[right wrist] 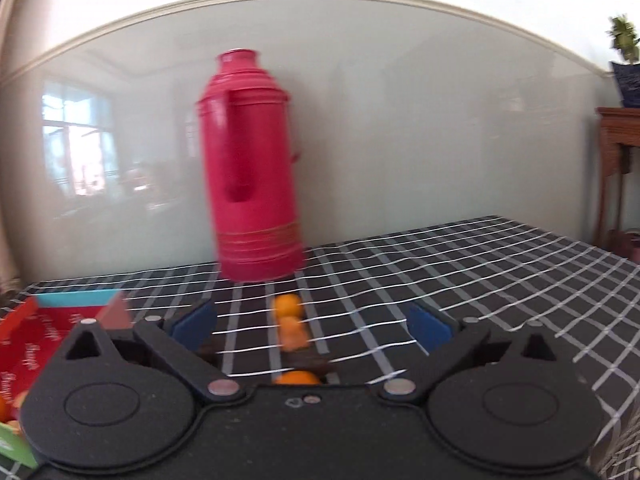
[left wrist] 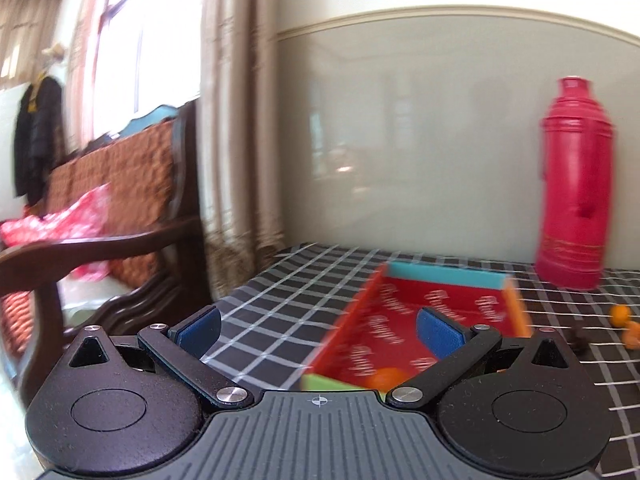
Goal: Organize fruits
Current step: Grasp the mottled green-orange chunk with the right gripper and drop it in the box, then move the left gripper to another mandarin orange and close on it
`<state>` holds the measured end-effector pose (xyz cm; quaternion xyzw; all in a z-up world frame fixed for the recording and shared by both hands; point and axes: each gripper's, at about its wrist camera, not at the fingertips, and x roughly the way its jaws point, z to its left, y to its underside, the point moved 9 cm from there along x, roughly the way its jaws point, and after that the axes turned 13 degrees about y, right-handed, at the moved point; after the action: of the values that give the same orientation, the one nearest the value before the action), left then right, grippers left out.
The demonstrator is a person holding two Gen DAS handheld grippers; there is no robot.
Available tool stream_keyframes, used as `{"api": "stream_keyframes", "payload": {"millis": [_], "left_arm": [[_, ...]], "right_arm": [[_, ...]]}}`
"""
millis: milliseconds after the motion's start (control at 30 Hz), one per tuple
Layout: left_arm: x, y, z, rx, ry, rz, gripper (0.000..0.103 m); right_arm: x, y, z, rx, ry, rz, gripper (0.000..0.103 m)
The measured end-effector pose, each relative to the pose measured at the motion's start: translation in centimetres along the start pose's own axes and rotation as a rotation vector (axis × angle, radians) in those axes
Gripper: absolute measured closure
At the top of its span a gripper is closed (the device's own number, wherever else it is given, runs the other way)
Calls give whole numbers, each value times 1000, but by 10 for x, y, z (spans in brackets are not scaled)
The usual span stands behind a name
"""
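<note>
Small round orange fruits are seen, blurred by motion. In the right wrist view three are lined up on the checked desk [right wrist: 500,280]: the far fruit [right wrist: 287,305] just in front of the red flask, the middle fruit [right wrist: 294,334] touching or nearly touching it, the near fruit [right wrist: 297,378] partly hidden at the bottom. A shallow open box [left wrist: 404,328], red inside with pale script, teal far wall, orange side walls and a green near edge, is laid flat on the desk left of the loose fruits. One fruit in the box [left wrist: 386,378] is seen near its front corner
</note>
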<state>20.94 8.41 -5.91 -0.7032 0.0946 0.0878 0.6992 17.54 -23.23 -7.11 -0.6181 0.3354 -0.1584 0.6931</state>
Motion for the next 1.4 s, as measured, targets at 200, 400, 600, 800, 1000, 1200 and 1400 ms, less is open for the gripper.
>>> {"api": "stream_keyframes", "payload": {"millis": [200, 400, 600, 800, 1000, 1200, 1400], "left_arm": [[0, 0, -84, 78, 200, -6, 0], [5, 16, -163, 91, 370, 58, 0], [13, 40, -228, 134, 468, 142, 3], [12, 61, -271, 172, 504, 191, 23], [7, 63, -293, 162, 504, 184, 27], [7, 68, -311, 128, 533, 213, 27], [9, 82, -329, 119, 569, 261, 31]], "right_arm": [[9, -3, -55, -22, 182, -30, 6], [12, 1, -106, -17, 312, -20, 6], [12, 0, -153, 50, 366, -8, 6], [18, 3, -180, 120, 351, 22, 6], [15, 1, -184, 165, 319, 28, 6], [14, 0, -179, 149, 299, 25, 6], [13, 0, -181, 149, 303, 22, 6]]}}
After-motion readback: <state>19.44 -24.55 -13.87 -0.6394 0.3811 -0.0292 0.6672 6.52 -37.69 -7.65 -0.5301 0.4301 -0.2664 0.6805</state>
